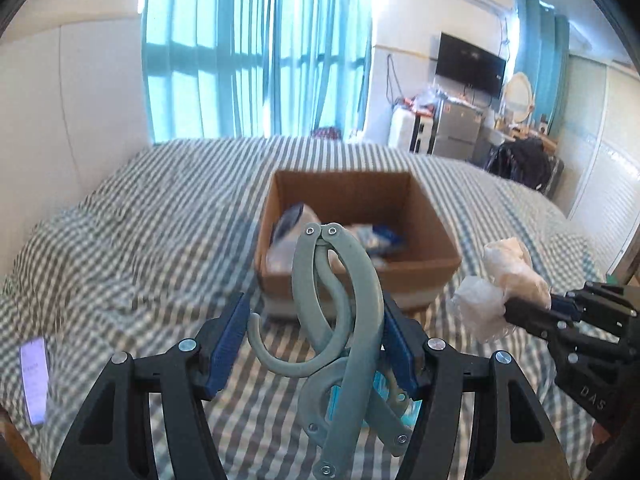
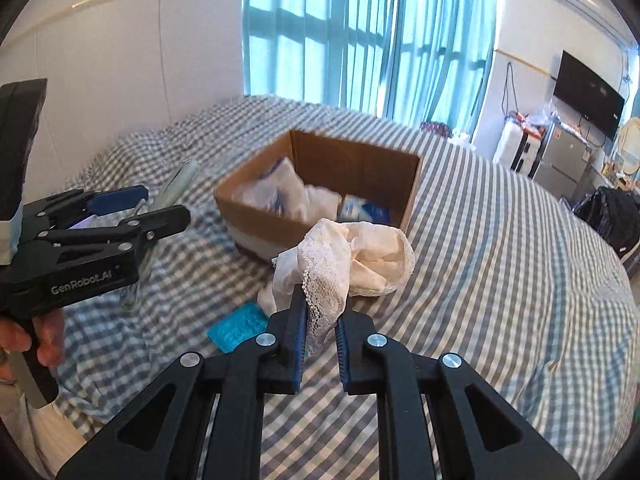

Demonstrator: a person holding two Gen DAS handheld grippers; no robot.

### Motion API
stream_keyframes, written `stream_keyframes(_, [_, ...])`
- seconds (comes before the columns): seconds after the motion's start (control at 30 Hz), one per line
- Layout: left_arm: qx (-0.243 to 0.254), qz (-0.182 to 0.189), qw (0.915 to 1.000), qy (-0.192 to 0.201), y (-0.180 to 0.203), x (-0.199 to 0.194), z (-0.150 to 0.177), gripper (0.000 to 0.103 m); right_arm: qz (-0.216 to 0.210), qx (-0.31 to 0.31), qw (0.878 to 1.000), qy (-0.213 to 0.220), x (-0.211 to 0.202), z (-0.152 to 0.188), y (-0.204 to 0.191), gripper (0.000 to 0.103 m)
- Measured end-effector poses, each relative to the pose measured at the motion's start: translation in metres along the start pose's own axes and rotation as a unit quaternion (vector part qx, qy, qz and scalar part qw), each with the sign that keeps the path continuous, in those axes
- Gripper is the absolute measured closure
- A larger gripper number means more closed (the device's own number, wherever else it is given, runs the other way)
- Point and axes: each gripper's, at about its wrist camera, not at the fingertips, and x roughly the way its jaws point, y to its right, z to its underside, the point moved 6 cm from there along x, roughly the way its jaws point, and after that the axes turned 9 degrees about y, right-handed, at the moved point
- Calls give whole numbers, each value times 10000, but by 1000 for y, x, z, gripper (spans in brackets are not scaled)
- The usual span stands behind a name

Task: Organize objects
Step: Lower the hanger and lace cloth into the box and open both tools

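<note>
An open cardboard box (image 1: 432, 272) (image 2: 260, 216) sits on the checked bed and holds white and blue packets. My left gripper (image 1: 316, 340) is open wide around a grey-green folding hanger (image 1: 344, 320), which leans against the right pad and stands up between the fingers, short of the box. My right gripper (image 2: 322, 316) is shut on a white lace cloth bundle (image 2: 360, 260) and holds it above the bed just in front of the box. The bundle (image 1: 500, 284) also shows in the left wrist view at the right.
A teal packet (image 2: 238, 328) lies on the bedspread (image 2: 500, 280) under the cloth. A phone (image 1: 34, 384) lies on the bed at the left. Curtains (image 1: 256, 48) and a wall stand behind the bed; furniture and a TV (image 1: 470, 66) stand at the far right.
</note>
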Motion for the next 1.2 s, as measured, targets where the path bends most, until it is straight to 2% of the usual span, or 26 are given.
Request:
stream_keyframes(0.33, [123, 108, 9994, 320, 0, 42, -66, 38, -35, 47, 9994, 342, 21, -65, 20, 91])
stream_keyframes(0.53, [230, 120, 9991, 335, 2, 89, -84, 38, -48, 77, 9993, 366, 59, -90, 38, 91])
stream_keyframes(0.7, [345, 138, 9992, 177, 7, 134, -82, 38, -62, 83, 9995, 286, 101, -99, 51, 91])
stream_keyframes(0.9, [450, 157, 9988, -78, 12, 182, -66, 38, -94, 128, 9999, 48, 151, -92, 65, 90])
stream_keyframes(1.1, [473, 186, 9983, -272, 12, 200, -48, 37, -287, 331, 9990, -132, 180, -76, 69, 90])
stream_keyframes(1.2, [518, 147, 9980, -317, 12, 195, -43, 35, -296, 379, 9988, -111, 179, -74, 75, 85])
